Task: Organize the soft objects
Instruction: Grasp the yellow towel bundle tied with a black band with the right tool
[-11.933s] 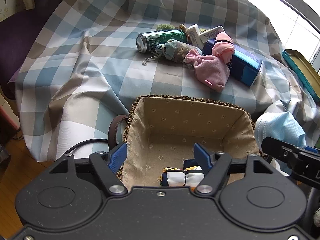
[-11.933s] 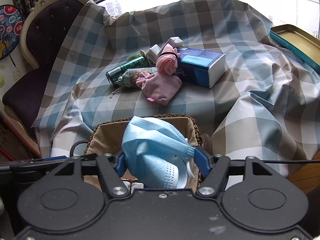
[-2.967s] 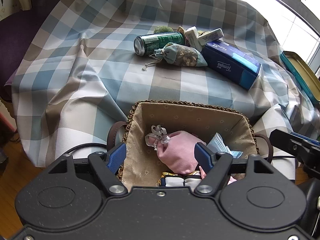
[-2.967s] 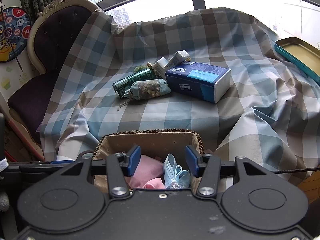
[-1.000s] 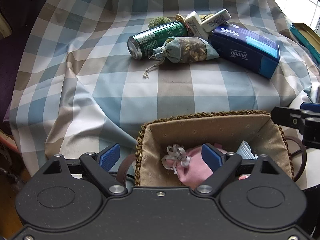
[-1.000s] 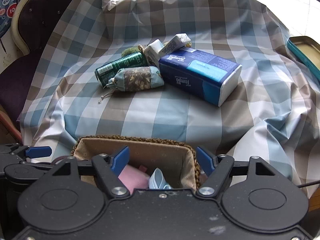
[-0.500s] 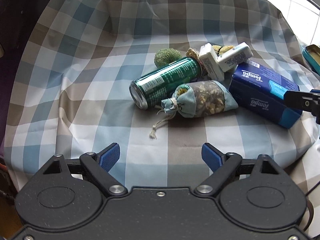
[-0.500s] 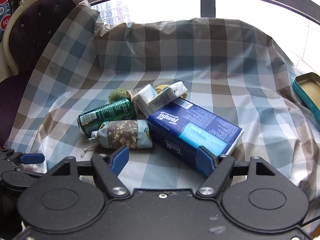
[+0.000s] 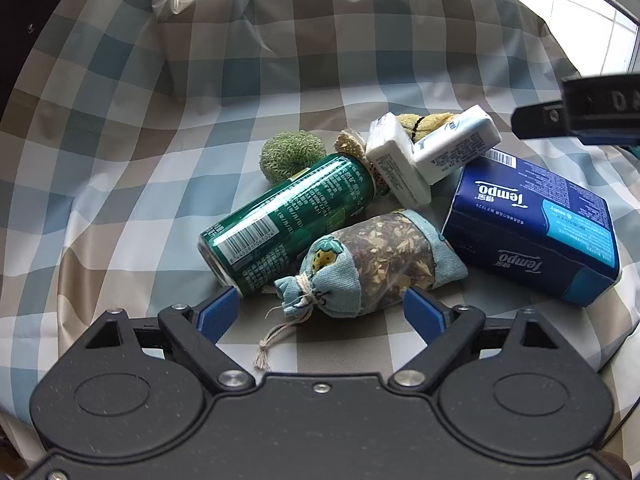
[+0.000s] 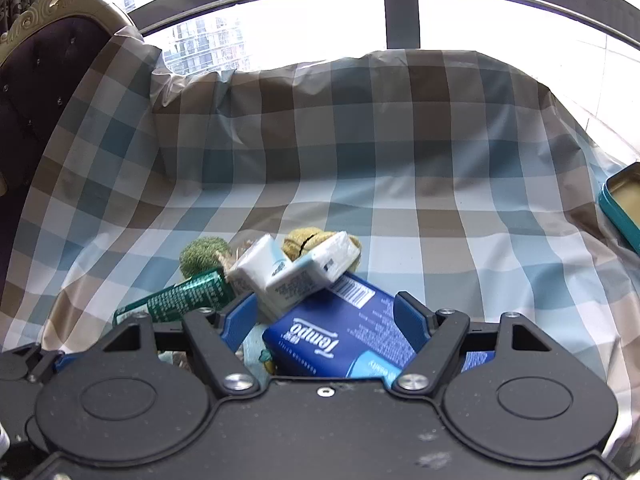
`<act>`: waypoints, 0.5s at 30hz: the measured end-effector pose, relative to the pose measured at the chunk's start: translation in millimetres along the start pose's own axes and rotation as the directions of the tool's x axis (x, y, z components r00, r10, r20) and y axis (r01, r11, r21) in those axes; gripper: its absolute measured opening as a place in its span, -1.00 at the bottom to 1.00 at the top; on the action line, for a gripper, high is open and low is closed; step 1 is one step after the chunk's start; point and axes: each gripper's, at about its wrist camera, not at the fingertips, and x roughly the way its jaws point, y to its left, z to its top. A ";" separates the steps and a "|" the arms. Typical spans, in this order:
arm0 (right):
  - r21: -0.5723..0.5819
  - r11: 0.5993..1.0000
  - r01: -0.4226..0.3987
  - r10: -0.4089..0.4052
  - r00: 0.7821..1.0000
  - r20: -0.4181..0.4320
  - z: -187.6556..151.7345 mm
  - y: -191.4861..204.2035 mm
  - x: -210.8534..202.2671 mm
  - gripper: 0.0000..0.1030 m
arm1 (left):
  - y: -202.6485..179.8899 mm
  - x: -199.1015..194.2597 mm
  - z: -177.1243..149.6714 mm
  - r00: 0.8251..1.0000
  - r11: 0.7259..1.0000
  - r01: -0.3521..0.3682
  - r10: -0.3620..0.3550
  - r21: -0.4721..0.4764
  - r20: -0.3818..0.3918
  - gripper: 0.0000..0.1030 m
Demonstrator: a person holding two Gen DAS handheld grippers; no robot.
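Left wrist view: sachet (image 9: 376, 264), green puff (image 9: 291, 156) and yellow one (image 9: 430, 122) remain unsorted; both hand-held grippers (image 9: 322, 312) (image 10: 326, 320) gape, empty.

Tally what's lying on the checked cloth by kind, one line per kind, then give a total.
Green drink can: 1
Drawstring sachet pouch: 1
Blue Tempo tissue pack: 1
Small white packets: 2
Green knitted ball: 1
Tan soft item, partly hidden behind the packets: 1
Total: 7
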 end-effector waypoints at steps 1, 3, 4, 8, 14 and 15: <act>0.002 1.000 0.003 -0.003 1.000 -0.001 6.1 -0.6 5.8 0.44 | -0.5 0.2 1.3 1.000 1.000 0.005 -0.005 0.002 0.004 0.68; 0.011 1.000 -0.003 0.003 1.000 -0.010 20.6 -2.1 20.1 0.46 | -1.6 0.6 3.2 1.000 1.000 0.009 -0.009 0.006 0.010 0.68; 0.013 1.000 -0.010 0.010 1.000 -0.017 27.0 -2.5 27.5 0.47 | -1.8 1.2 3.9 1.000 1.000 0.010 -0.011 0.006 0.011 0.68; 0.014 1.000 -0.014 0.016 0.997 -0.080 52.5 -0.9 65.8 0.48 | -1.2 4.1 6.1 1.000 1.000 0.013 -0.013 0.007 0.010 0.68; 0.054 0.998 -0.041 0.052 0.973 -0.223 70.4 0.0 124.4 0.49 | 4.7 6.4 11.0 1.000 1.000 0.010 -0.010 0.000 0.017 0.68; 0.072 0.996 -0.049 0.066 0.966 -0.249 71.0 -0.1 134.0 0.49 | 6.1 6.5 11.9 1.000 1.000 0.009 -0.009 -0.003 0.018 0.68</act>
